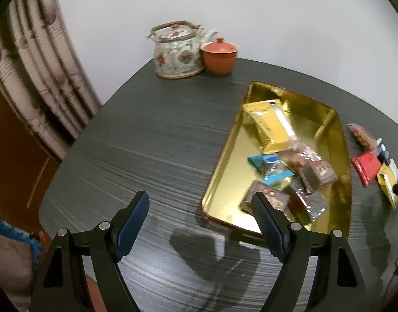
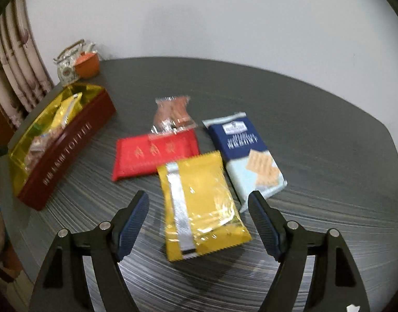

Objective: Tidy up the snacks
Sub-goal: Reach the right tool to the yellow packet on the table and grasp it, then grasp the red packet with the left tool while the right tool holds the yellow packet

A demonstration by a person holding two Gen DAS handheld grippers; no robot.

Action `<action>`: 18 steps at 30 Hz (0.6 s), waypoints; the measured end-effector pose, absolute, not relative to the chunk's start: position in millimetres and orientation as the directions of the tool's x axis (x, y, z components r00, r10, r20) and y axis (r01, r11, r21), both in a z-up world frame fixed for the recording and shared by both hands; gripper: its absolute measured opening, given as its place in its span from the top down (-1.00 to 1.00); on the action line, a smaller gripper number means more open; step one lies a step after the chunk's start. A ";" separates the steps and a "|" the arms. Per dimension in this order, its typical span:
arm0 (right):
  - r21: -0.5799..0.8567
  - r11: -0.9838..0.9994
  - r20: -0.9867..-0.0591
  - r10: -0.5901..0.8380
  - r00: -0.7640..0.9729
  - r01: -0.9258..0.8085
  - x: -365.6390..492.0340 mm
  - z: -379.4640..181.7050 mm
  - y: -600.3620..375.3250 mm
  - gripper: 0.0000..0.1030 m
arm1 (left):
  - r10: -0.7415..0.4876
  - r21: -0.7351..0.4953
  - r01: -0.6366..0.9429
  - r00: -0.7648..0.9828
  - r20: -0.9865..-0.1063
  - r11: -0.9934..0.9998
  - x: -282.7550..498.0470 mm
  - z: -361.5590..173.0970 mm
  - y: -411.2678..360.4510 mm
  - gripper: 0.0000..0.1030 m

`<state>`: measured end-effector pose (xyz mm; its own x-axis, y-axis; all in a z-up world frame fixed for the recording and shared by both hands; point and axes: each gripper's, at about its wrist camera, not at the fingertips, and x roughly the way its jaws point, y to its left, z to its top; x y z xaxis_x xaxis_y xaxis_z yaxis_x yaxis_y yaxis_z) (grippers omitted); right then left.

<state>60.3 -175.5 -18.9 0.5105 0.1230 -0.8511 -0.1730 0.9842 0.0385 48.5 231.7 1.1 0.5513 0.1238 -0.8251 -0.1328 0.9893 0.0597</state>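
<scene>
A box (image 1: pixel 310 109) with a gold lining holds several snacks: a gold packet (image 1: pixel 269 124), a blue wrapper (image 1: pixel 269 166) and brown packets (image 1: pixel 318 171). My left gripper (image 1: pixel 199 196) hangs open over the bare table beside the box, with nothing between its fingers. In the right wrist view the box (image 2: pixel 68 153) shows its dark red wall at the left. To its right lie a clear packet of brown snacks (image 2: pixel 172 111), a red packet (image 2: pixel 152 153), a blue cracker packet (image 2: pixel 248 153) and a yellow packet (image 2: pixel 201 202). My right gripper (image 2: pixel 198 195) is open above the yellow packet, its pads clear of it.
A patterned teapot (image 1: pixel 175 52) and an orange clay pot (image 1: pixel 219 57) stand at the far edge of the dark grey table (image 1: pixel 146 143), against a white wall. A curtain (image 1: pixel 29 65) hangs at the left. The table edge curves close in front of both grippers.
</scene>
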 end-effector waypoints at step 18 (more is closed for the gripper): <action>0.079 0.968 -0.857 0.187 0.480 -0.236 78.0 -46.1 -171.4 -0.22 | 0.029 0.120 0.115 0.592 -0.805 0.986 59.5 24.4 152.8 -0.57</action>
